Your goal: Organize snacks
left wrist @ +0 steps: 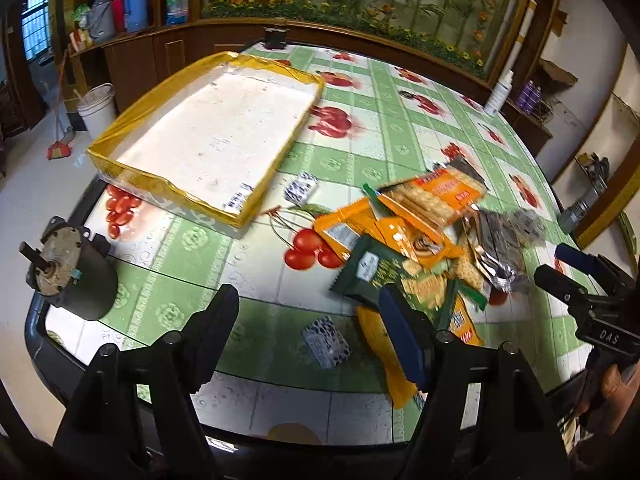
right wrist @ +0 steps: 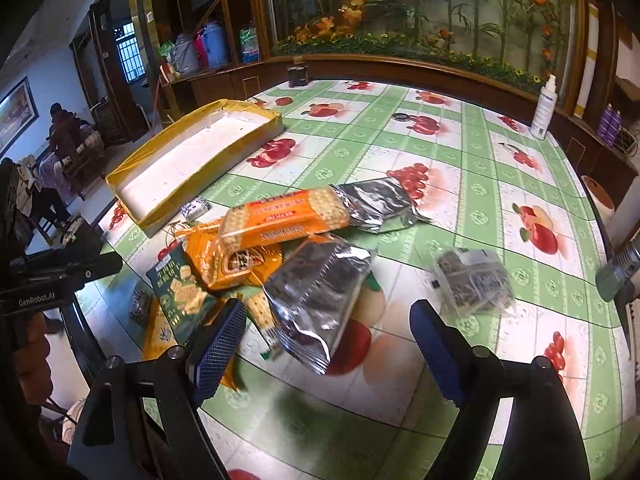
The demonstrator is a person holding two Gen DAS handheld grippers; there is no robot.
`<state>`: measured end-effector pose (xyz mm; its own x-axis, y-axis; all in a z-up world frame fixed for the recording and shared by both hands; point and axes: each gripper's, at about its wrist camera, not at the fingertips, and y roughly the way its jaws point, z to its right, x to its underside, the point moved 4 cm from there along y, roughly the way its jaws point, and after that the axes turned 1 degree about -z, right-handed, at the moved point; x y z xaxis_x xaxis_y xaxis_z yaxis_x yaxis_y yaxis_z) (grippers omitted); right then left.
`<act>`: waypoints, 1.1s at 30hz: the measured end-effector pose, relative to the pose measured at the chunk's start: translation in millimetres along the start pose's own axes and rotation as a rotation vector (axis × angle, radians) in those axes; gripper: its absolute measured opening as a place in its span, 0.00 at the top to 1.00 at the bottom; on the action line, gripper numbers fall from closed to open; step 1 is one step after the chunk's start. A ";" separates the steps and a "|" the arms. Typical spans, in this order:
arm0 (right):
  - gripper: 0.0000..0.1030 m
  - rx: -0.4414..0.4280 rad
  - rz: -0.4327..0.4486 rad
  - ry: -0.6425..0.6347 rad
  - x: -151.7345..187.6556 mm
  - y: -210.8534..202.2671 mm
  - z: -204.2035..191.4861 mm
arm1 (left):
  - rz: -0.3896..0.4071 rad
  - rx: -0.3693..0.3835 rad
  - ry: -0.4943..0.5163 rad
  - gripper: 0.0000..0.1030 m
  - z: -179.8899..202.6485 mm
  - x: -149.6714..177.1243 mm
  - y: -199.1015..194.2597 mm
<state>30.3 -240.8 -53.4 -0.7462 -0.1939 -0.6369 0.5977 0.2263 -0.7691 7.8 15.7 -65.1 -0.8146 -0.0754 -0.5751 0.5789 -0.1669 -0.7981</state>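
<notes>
Nearest the lens in the left wrist view, the left gripper (left wrist: pixel 308 332) is shown with its tongs spread wide and nothing between them; a small blue-and-white patterned packet (left wrist: pixel 326 342) lies on the tablecloth just beyond the gap. In the right wrist view the right gripper (right wrist: pixel 328 332) is likewise spread and empty, its fingers flanking the near end of a silver foil pouch (right wrist: pixel 316 292) without pressing on it.

The snacks are heaped near the middle of the table (left wrist: pixel 400 128): an orange cracker pack (right wrist: pixel 286 218) rests on top, an orange wrapper (right wrist: pixel 232 260) and a green cracker pack (right wrist: pixel 180 284) lie beneath it, a second foil pouch (right wrist: pixel 380 204) lies behind, and a clear bag of dark contents (right wrist: pixel 472 280) sits apart to the right. A yellow-rimmed tray (left wrist: pixel 208 136), seen empty, stands on the far left of the table and is judged the likely destination.

All packets are judged light. Foil and film are expected to be slippery and to crumple, so a hold across a flat sealed end is advised. The cracker packs are stiffer but brittle inside; they are best taken across the narrow width with gentle pressure. The overlapping pieces may be dragged along if a lower one is lifted first.
</notes>
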 end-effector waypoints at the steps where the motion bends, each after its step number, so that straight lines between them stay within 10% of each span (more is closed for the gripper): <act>1: 0.17 0.003 0.001 0.000 2.9 -1.7 2.4 | -0.015 0.013 0.012 0.30 2.9 3.5 0.3; 8: 0.17 -0.051 0.000 0.065 26.2 -6.2 20.8 | -0.085 0.038 0.174 0.30 37.8 15.3 13.9; 16: 0.17 -0.110 0.000 0.118 25.1 3.0 21.0 | -0.177 0.120 -0.060 0.30 45.6 -8.1 47.1; 29: 0.17 -0.145 -0.003 0.124 -13.2 53.8 -1.8 | -0.171 0.049 0.040 0.29 43.6 -23.6 75.5; 33: 0.24 -0.075 -0.016 0.086 -13.2 60.4 0.9 | -0.161 0.077 0.080 0.50 37.0 -21.6 70.1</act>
<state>76.5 -225.4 -91.5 -0.7798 -0.1161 -0.6151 0.5643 0.2950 -0.7711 64.7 -30.8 -102.0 -0.8893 0.0366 -0.4558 0.4341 -0.2456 -0.8667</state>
